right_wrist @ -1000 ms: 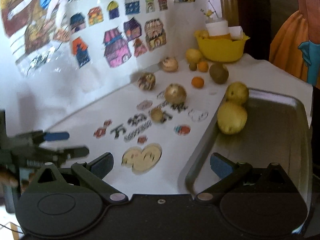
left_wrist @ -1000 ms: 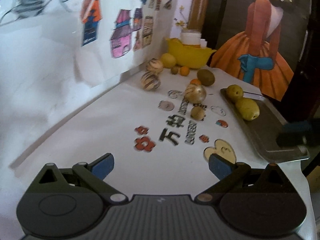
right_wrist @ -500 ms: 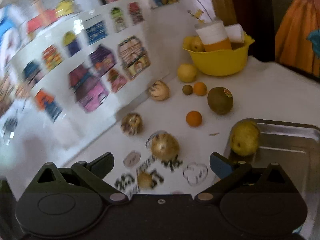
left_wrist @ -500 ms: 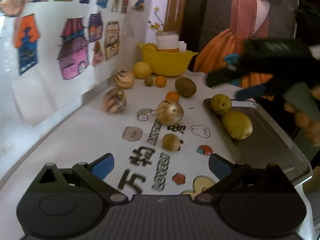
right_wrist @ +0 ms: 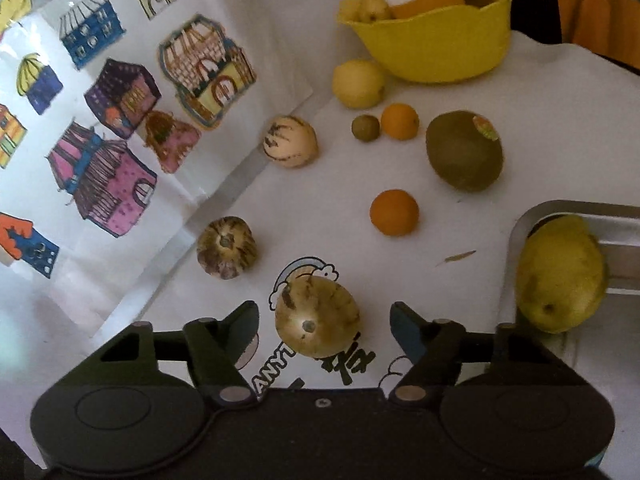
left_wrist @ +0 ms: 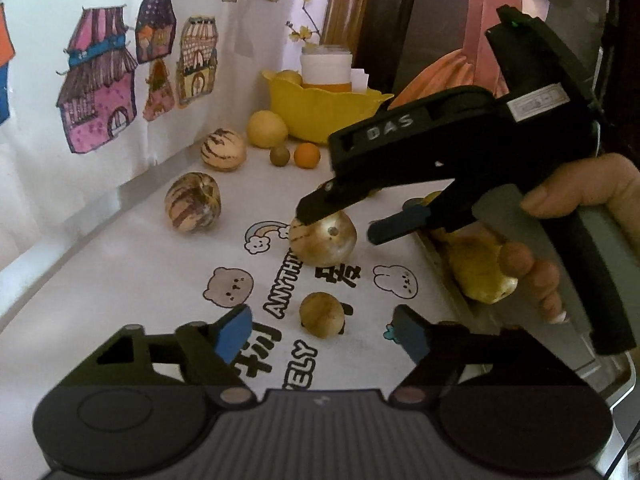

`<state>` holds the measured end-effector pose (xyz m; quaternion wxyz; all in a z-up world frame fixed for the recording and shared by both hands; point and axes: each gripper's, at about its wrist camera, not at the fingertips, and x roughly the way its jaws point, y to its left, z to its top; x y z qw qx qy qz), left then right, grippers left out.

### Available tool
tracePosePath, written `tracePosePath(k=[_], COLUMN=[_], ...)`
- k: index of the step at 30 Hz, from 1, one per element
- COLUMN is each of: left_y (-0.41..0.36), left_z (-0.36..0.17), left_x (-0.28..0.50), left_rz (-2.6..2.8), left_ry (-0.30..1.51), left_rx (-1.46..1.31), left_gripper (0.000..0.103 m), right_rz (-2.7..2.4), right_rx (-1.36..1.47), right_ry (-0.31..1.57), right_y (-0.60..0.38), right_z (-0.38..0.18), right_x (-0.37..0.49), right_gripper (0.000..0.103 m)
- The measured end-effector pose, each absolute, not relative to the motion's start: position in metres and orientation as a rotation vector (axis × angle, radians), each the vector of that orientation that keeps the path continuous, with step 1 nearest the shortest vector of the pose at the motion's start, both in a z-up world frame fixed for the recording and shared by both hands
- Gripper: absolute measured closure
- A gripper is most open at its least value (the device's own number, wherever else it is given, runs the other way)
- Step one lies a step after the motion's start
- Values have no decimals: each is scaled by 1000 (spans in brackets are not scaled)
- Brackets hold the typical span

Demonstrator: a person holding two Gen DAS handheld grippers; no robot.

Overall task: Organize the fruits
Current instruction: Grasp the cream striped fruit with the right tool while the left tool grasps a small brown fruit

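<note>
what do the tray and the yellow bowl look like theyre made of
Tray: looks like metal, probably steel; grey, dull sheen, rolled rim catching light.
Yellow bowl: likely plastic; one even bright colour, smooth slightly glossy wall, thin wavy rim. Ceramic can't be ruled out.

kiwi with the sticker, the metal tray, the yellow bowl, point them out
kiwi (right_wrist: 464, 152), right wrist view, middle of its brown skin
metal tray (right_wrist: 516, 232), right wrist view, rounded corner rim
yellow bowl (right_wrist: 436, 48), right wrist view, front wall
</note>
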<state>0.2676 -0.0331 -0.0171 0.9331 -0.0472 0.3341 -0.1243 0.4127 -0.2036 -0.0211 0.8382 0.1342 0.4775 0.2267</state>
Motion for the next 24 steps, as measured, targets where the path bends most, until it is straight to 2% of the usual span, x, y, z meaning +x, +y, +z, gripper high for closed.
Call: tracePosePath(k=[7, 11, 21, 24], left_y=[-36, -36, -38, -37], left_z=[-23, -26, -28, -28], left_x=[280, 285, 288, 288], left_rz=[-249, -243, -241, -243], left_ry=[703, 714, 717, 719], left_rx=[-113, -129, -110, -114], left_gripper=[38, 44, 72, 74], right_rz=[484, 490, 513, 515], right_rx=[260, 275, 301, 312], right_ry=[1004, 1004, 993, 986], right_y=[-195, -196, -194, -195], right_z=[-28, -29, -30, -31], right_x=[416, 417, 418, 416], right_gripper=[40, 41, 51, 51])
